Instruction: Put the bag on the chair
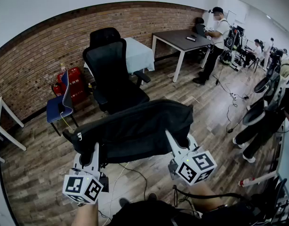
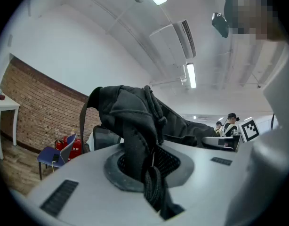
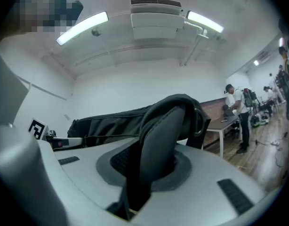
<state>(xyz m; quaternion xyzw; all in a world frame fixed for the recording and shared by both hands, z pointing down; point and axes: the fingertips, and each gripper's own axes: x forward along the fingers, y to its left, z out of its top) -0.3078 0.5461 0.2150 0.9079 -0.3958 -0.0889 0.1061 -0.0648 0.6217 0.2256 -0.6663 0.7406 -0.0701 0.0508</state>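
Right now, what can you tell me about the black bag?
The bag is black, soft cloth, long and floppy, with straps and a small white mark near its left end. It hangs sideways in the air, in front of the black chair. The left gripper pinches one end, the right gripper the other.

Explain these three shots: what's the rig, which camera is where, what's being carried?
No robot here: a person holds a two-jaw gripper in each hand. The head view looks down from the person's head; the left gripper and right gripper, each carrying a square-marker cube, show at its bottom. The other two pictures come from cameras riding on each gripper, looking along its jaws. Both grippers are shut on a black fabric bag, held above the wooden plank floor; each gripper view shows bag material pinched between the jaws. A black office chair stands just ahead.
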